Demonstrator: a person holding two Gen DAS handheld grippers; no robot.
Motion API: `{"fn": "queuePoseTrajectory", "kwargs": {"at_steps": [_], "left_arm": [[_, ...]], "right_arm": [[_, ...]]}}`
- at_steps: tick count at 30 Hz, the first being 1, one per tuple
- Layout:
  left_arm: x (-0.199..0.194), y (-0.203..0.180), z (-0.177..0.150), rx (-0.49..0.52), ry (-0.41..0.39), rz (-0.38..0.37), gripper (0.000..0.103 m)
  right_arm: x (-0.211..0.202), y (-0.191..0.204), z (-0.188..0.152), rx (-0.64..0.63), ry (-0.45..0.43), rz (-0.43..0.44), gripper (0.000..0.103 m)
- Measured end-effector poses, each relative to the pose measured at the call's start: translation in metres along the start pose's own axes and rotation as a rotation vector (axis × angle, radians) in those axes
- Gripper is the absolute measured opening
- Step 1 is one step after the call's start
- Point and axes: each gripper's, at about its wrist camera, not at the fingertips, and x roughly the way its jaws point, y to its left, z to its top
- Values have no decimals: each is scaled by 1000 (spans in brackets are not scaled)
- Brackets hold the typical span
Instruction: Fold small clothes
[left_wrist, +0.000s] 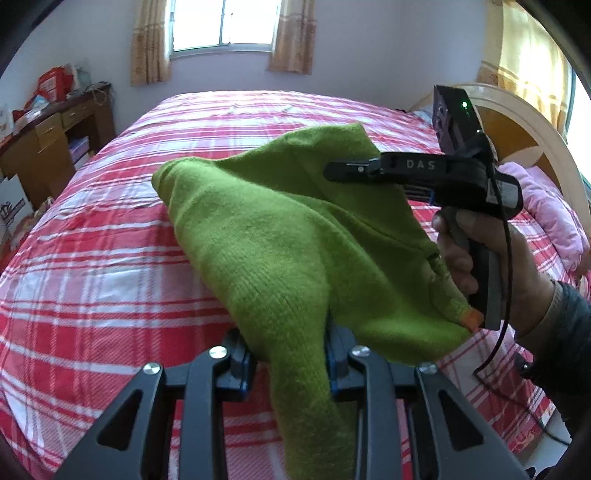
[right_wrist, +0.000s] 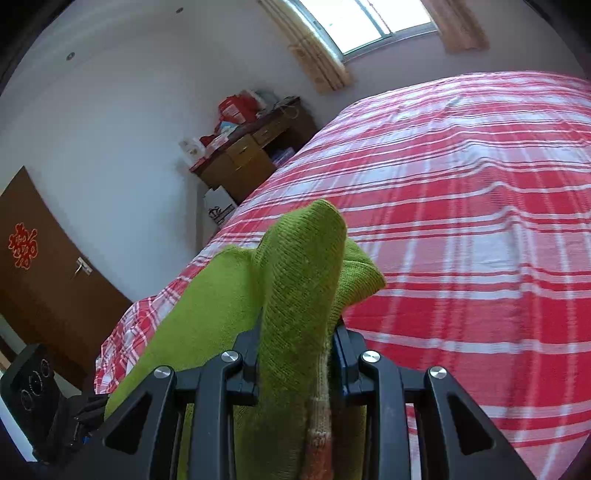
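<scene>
A person's hand (left_wrist: 476, 254), in a dark sleeve at the right edge of the left wrist view, grips the pistol handle of the right gripper (left_wrist: 345, 171), which reaches level toward the frame's centre with a black cable hanging from it. Its jaws are narrowed onto a raised fold of a green knitted garment (left_wrist: 280, 240); in the right wrist view the same cloth rises as a thick ridge between that gripper's (right_wrist: 295, 332) black fingers and fills the gap. At the bottom centre of the left wrist view the left gripper (left_wrist: 286, 354) is likewise pinched on a bunched strip of the knit, its blue-edged pads pressed against the cloth on both sides. The garment hangs stretched between the two tools above a bed with a red-and-white plaid cover (left_wrist: 110, 258), draping in loose folds, with an orange trim at its lower right corner. A wooden desk (left_wrist: 48, 147) stands at the upper left, a curtained window (left_wrist: 221, 26) at the top
</scene>
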Motion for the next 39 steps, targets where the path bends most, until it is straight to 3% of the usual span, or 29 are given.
{"fn": "queuePoseTrajectory", "kwargs": {"at_steps": [13, 23, 39], "left_arm": [[-43, 33, -27, -58, -43, 100, 30], [-53, 63, -41, -93, -53, 182, 30], [-65, 73, -62, -149, -47, 215, 30]], "right_arm": [[47, 60, -7, -55, 48, 103, 30], [92, 108, -10, -101, 116, 163, 30], [133, 130, -22, -99, 174, 217, 30]]}}
